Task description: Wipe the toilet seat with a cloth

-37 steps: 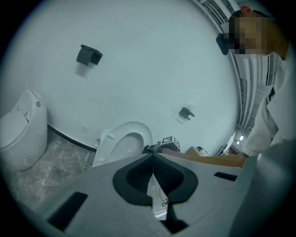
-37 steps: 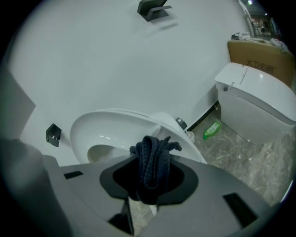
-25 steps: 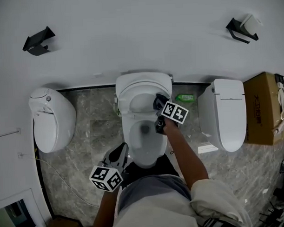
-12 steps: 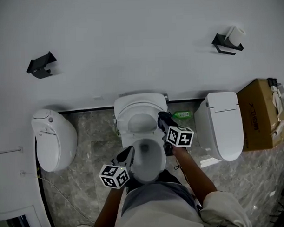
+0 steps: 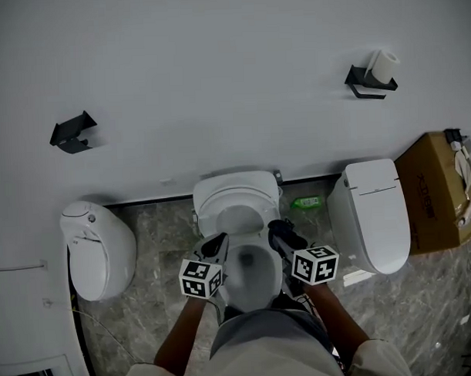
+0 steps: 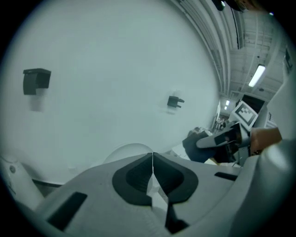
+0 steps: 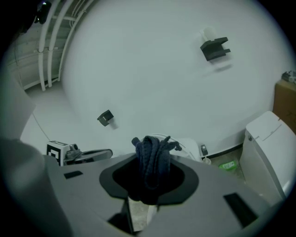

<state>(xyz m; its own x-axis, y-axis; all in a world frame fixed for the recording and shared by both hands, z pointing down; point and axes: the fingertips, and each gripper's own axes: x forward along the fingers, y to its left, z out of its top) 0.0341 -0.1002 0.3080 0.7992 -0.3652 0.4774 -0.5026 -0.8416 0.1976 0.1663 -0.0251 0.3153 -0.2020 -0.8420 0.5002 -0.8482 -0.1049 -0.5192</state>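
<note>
Gripping a dark cloth (image 7: 152,159), the right hand-held gripper (image 5: 279,231) hovers just above the toilet seat (image 5: 274,276), while the left hand-held gripper (image 5: 219,242) is closed and empty beside it. The wipe seems to be between strokes, so the next move likely calls for lowering the cloth onto the seat.

The left gripper (image 5: 216,242) and the right gripper (image 5: 279,230) look dark and tapering from above, each bearing a white cube (image 5: 315,265) printed with black square markers. In their own views the shells are pale grey moulded plastic with black recessed pads (image 6: 134,178) and small rectangular slots (image 6: 67,210). The person wears cream sleeves (image 5: 363,358) that leave the forearms bare, over grey-blue cloth.
</note>
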